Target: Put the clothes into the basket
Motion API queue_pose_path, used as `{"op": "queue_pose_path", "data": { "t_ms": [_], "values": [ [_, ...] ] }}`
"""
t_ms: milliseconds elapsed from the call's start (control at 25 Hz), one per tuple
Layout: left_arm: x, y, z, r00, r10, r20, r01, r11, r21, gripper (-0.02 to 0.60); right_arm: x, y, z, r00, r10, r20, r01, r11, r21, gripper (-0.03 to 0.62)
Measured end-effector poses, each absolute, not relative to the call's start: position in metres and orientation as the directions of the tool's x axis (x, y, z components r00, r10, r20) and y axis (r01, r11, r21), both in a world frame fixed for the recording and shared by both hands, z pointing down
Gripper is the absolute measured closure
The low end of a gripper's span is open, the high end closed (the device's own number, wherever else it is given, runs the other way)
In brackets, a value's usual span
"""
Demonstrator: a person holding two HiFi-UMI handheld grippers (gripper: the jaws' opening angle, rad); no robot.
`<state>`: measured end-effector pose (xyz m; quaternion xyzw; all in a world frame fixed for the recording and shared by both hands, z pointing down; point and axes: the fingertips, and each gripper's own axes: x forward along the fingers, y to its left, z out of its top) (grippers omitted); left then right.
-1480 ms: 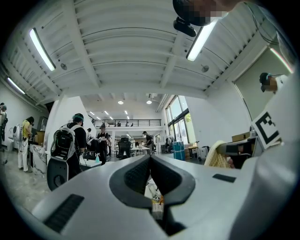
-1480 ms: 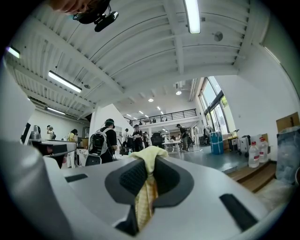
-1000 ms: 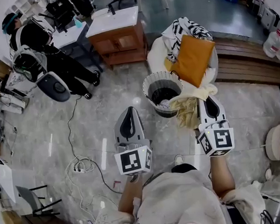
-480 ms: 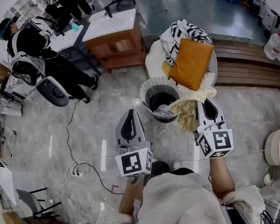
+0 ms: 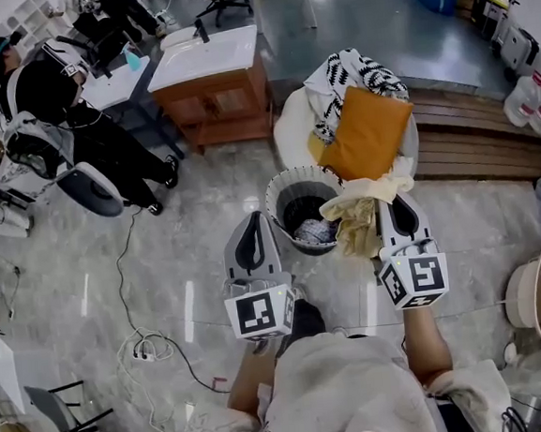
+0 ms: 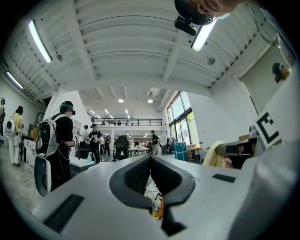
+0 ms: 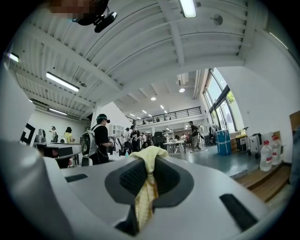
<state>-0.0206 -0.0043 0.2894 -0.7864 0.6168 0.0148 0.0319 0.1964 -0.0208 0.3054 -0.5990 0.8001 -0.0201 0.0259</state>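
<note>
My right tool (image 5: 395, 205) is clamped on a pale yellow garment (image 5: 357, 214), soft and crumpled. A fold humps over the jaw tips and the rest hangs straight down between them, so its long axis runs vertical. It droops at the right rim of the basket (image 5: 275, 208), a round ribbed tub, pale outside and dark within, with a greyish cloth (image 5: 316, 233) at the bottom. My left tool (image 5: 252, 219) is closed on nothing. The basket stands on a glossy grey stone floor (image 5: 178, 237). Behind it a white seat (image 5: 291, 124) carries an orange cloth (image 5: 367, 131) and a black-and-white patterned one (image 5: 356, 66). Wooden decking (image 5: 471, 141) lies to the right.
</note>
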Motion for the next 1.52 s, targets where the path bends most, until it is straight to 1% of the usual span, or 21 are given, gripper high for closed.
{"op": "queue_pose_path", "data": {
  "t_ms": [480,840,1120,1360,1520],
  "values": [
    [-0.088,-0.126,0.29,0.282,-0.958,-0.046,-0.959,-0.281,-0.018,0.577,0.126,-0.133,0.301,-0.241,-0.971,0.011,-0.97,0.24,-0.044,0.582],
    [-0.121,-0.189,0.312,0.32,-0.947,-0.018,-0.947,-0.321,-0.001,0.577,0.083,-0.189,0.319,-0.223,-0.972,0.073,-0.975,0.222,-0.017,0.582],
    [-0.137,-0.209,0.342,0.33,-0.944,0.03,-0.944,-0.329,0.014,0.577,0.062,-0.209,0.347,-0.222,-0.965,0.139,-0.975,0.222,-0.015,0.582],
    [-0.138,-0.224,0.372,0.32,-0.944,0.085,-0.947,-0.32,0.009,0.577,0.055,-0.232,0.378,-0.24,-0.949,0.203,-0.97,0.244,-0.005,0.582],
    [-0.131,-0.232,0.391,0.306,-0.949,0.081,-0.951,-0.308,-0.014,0.577,0.052,-0.247,0.411,-0.279,-0.925,0.259,-0.958,0.288,-0.002,0.582]
  ]
}}
